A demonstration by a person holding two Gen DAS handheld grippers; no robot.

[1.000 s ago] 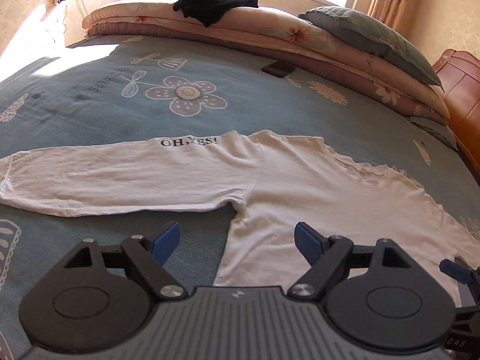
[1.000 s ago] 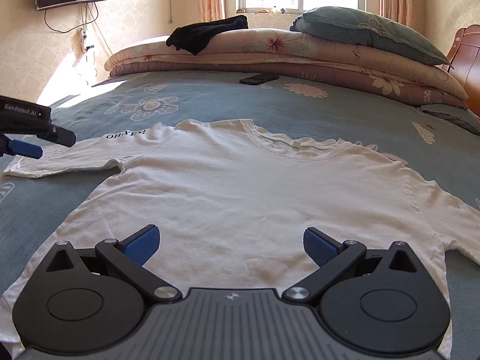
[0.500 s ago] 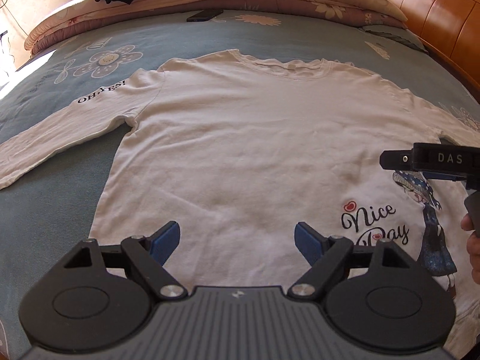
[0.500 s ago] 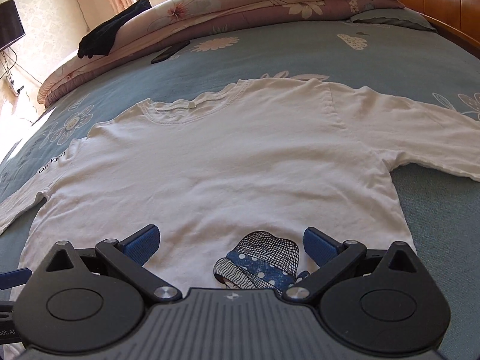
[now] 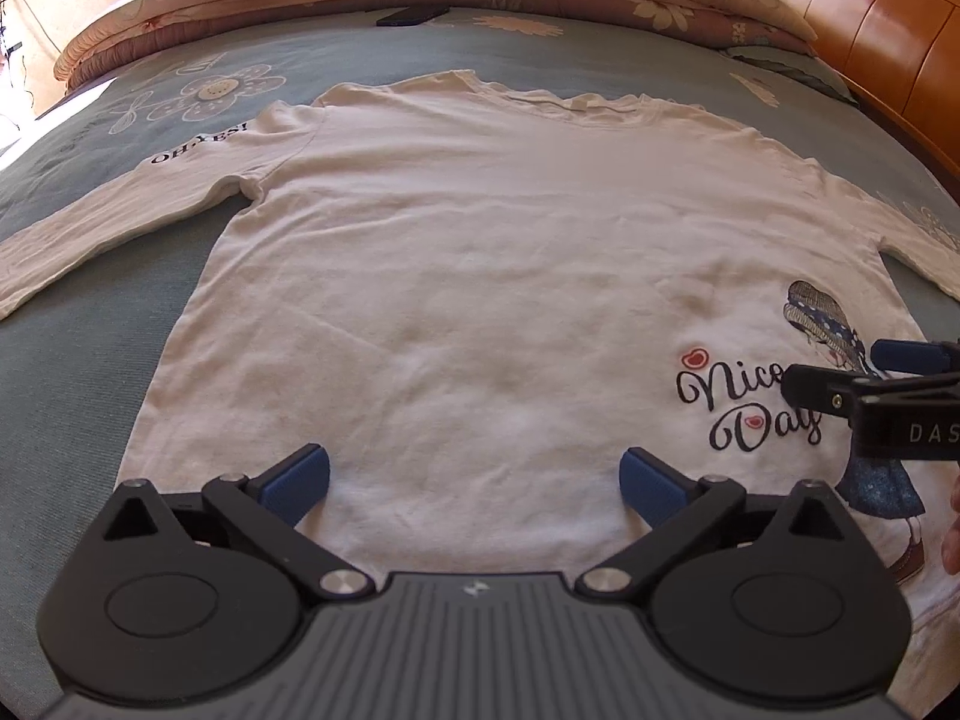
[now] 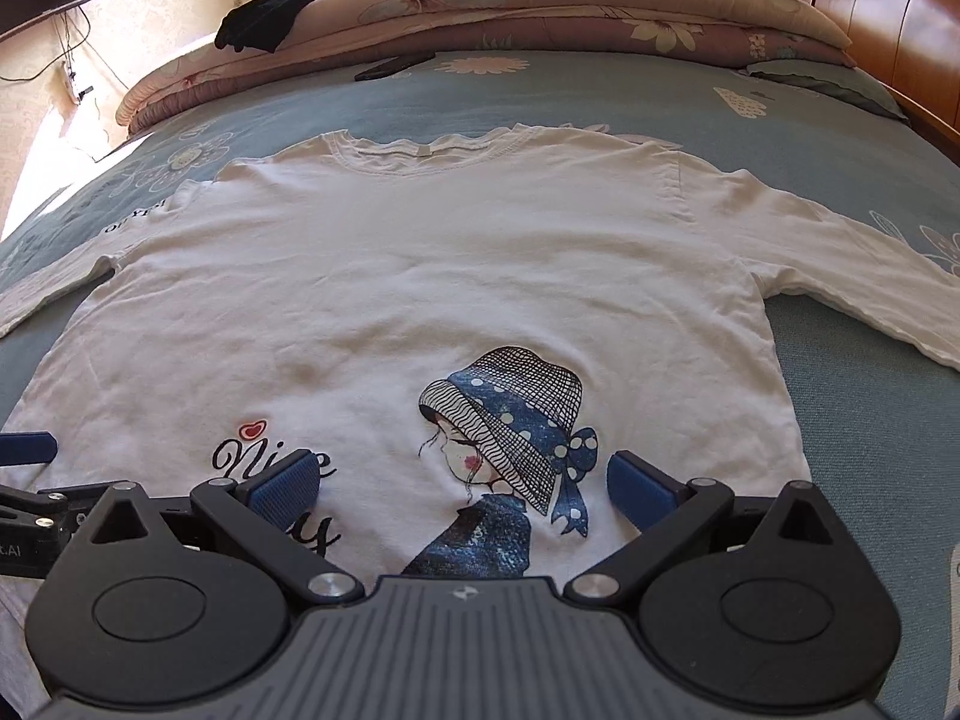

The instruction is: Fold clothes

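The white shirt's (image 5: 480, 276) hem hides behind the left tool (image 5: 474, 483)

White shirt (image 6: 456, 276) with blue-hatted girl print (image 6: 510, 420); grey-blue bed (image 6: 540, 96) with pale flowers; far black garment (image 6: 288, 6); blue fingers (image 6: 282, 483).

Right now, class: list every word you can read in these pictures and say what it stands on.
"OH,YES!": shirt sleeve.
"Nice Day": white shirt front, beside the girl print; partly covered in the right wrist view.
"DAS": right gripper body.
"AI": left gripper, cut off.

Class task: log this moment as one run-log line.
shirt: flat on bed | left gripper: opening, empty | right gripper: open, empty
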